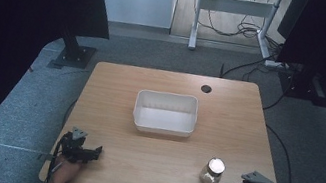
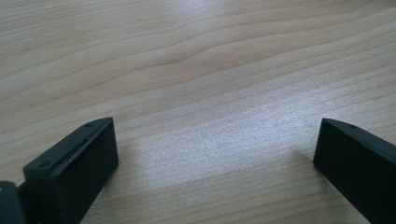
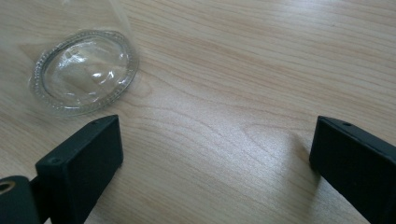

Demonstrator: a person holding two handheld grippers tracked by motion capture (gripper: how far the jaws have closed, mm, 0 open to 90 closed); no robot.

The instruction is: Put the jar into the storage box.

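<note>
High view: overhead from the near edge, facing forward across the wooden table (image 1: 149, 160). Both gripper views: close, low, angled down onto that same tabletop.

White rectangular bin (image 1: 165, 113), open top, empty, sits flat approx mid-table (image 1: 116, 83), a bit toward far edge, long sides parallel w/ near edge. Clear glass jar (image 1: 212, 172) stands upright nr the near right corner, well apart from bin, whitish at its bottom. In right gripper view its ridged round base (image 3: 84, 71) rests on the wood.
</note>
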